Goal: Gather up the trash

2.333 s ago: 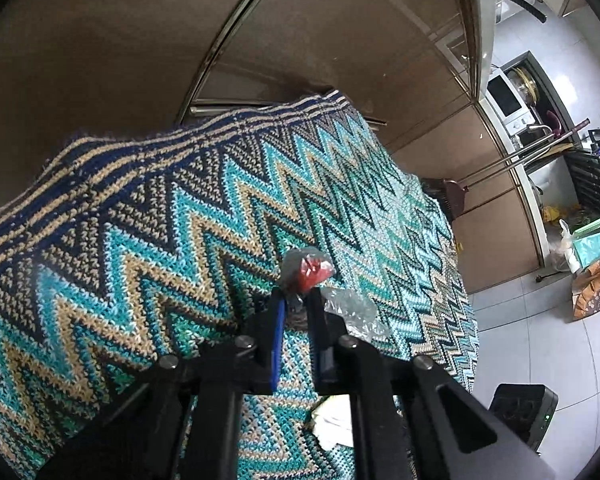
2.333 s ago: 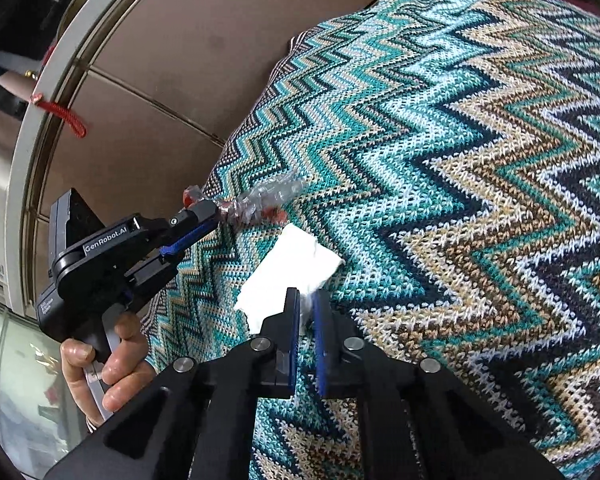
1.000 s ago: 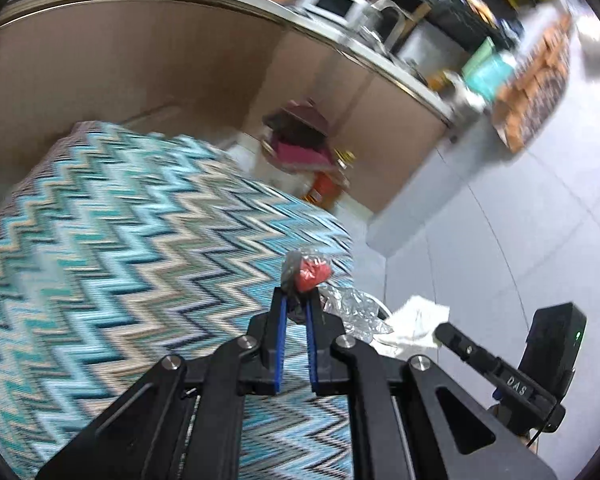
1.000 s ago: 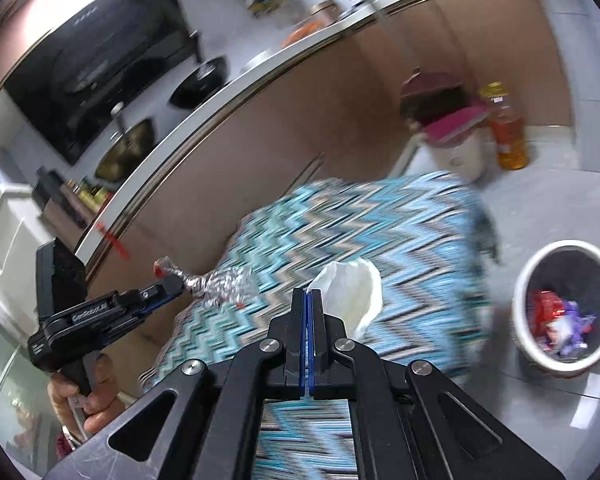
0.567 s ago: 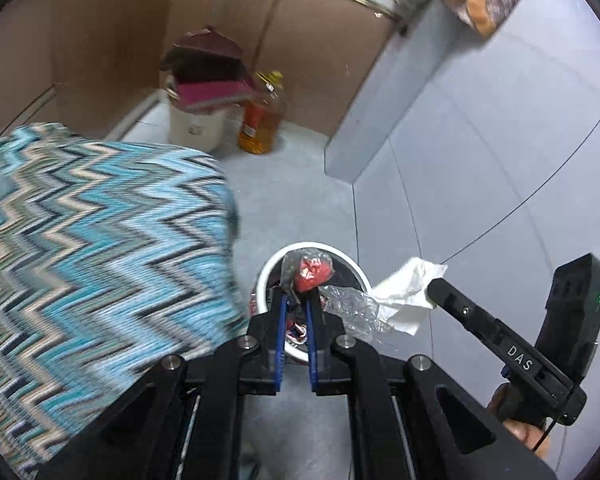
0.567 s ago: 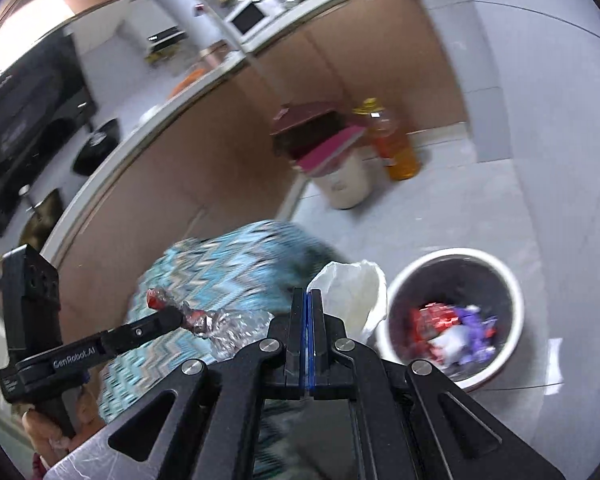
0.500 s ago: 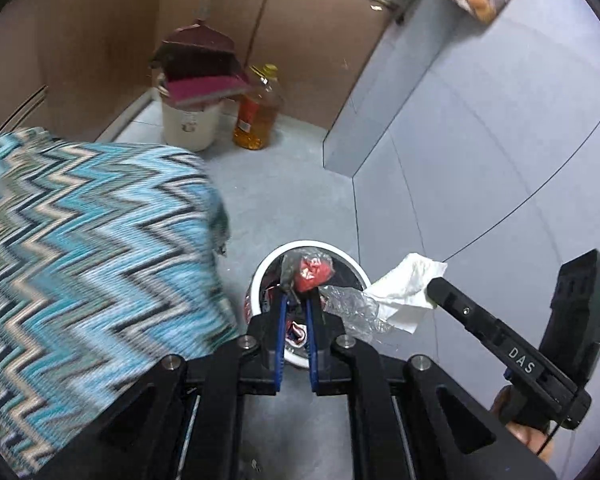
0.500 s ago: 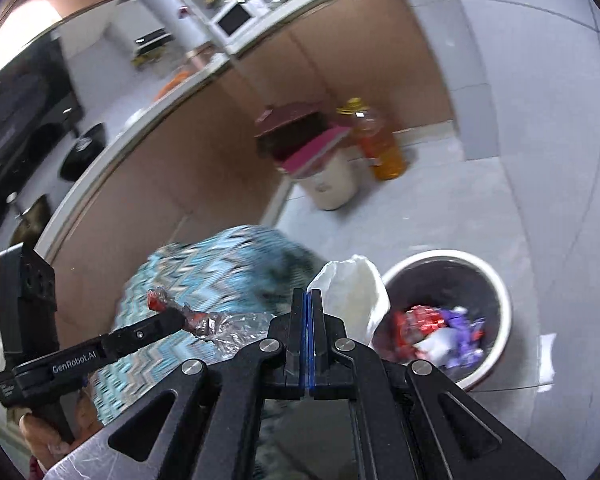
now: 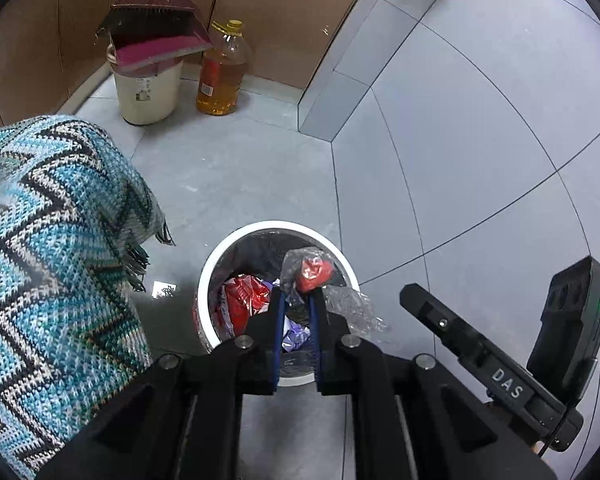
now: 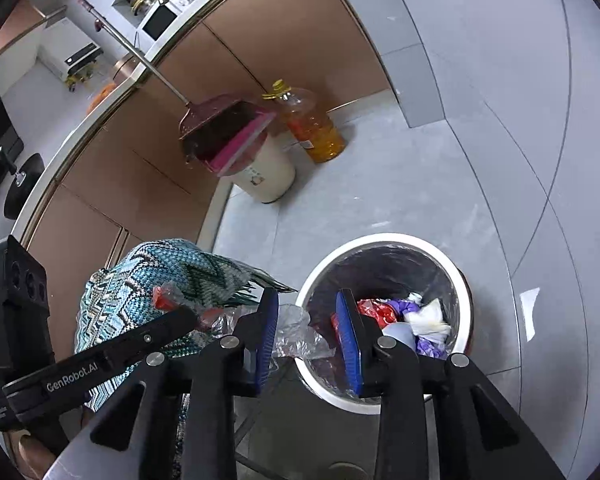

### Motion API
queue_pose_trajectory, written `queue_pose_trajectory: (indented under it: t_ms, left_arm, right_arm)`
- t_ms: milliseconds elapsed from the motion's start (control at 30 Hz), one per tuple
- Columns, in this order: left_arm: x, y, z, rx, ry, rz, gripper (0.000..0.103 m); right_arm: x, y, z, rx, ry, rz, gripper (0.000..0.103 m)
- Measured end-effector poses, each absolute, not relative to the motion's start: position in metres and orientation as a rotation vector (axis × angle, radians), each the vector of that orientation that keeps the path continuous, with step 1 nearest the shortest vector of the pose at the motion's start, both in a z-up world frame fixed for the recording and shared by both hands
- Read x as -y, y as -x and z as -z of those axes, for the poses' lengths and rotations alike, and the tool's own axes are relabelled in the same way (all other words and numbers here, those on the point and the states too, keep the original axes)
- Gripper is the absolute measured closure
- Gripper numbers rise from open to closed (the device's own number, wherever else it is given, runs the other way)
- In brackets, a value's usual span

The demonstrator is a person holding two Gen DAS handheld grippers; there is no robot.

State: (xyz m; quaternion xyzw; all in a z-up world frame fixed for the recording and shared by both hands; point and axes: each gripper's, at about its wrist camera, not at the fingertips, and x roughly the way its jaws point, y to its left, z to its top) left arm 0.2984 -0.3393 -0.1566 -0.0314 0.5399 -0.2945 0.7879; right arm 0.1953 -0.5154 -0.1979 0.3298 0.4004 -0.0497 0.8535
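Note:
A white-rimmed trash bin (image 9: 236, 238) with a dark liner stands on the grey floor and holds red and purple wrappers. My left gripper (image 9: 296, 300) hangs over it. Its jaws are starting to open, with a clear plastic wrapper with a red piece (image 9: 312, 270) still caught at the fingertips. In the right wrist view my right gripper (image 10: 308, 304) is over the bin (image 10: 392, 239), its jaws opening with nothing between the blue pads. A white tissue (image 10: 428, 316) lies inside the bin. The left gripper (image 10: 188, 316) with the wrapper (image 10: 164, 296) shows at the left.
A teal zigzag blanket (image 9: 52, 240) hangs down left of the bin. Against the brown cabinets stand a beige bucket (image 9: 148, 88) with a maroon dustpan on it and a bottle of oil (image 9: 220, 76). A small scrap (image 9: 164, 290) lies on the floor.
Both grippers swung from above the blanket down to over the bin. The right jaws opened and the white tissue left them; it now lies in the bin.

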Motion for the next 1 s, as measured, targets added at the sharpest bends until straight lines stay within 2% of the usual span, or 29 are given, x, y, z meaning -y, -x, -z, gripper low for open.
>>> queue_pose_trajectory:
  t_ms: [100, 167, 233, 400, 567, 833, 1000]
  left_arm:
    - [0.342, -0.3, 0.159, -1.171, 0.075, 0.63, 0.085]
    - [0.344, -0.302, 0.159, -1.16, 0.073, 0.621, 0.065]
    - [0.346, -0.306, 0.159, -1.145, 0.073, 0.616, 0.057]
    - [0.35, -0.305, 0.16, -1.149, 0.063, 0.629, 0.057]
    - [0.329, -0.284, 0.139, -1.089, 0.057, 0.62, 0.057]
    - [0.258, -0.222, 0.071, -0.849, -0.034, 0.496, 0.057]
    - [0.2, -0.172, 0.034, -0.713, -0.078, 0.367, 0.057]
  right_arm:
    - [0.514, -0.187, 0.192, -0.827, -0.696, 0.123, 0.072]
    - [0.515, -0.181, 0.186, -0.813, -0.686, 0.132, 0.072]
    - [0.515, -0.174, 0.178, -0.797, -0.672, 0.14, 0.072]
    - [0.513, -0.16, 0.161, -0.76, -0.645, 0.152, 0.072]
    - [0.504, -0.149, 0.148, -0.732, -0.609, 0.147, 0.072]
    - [0.453, -0.127, 0.113, -0.698, -0.484, 0.089, 0.071]
    - [0.397, -0.111, 0.085, -0.674, -0.385, 0.005, 0.068]
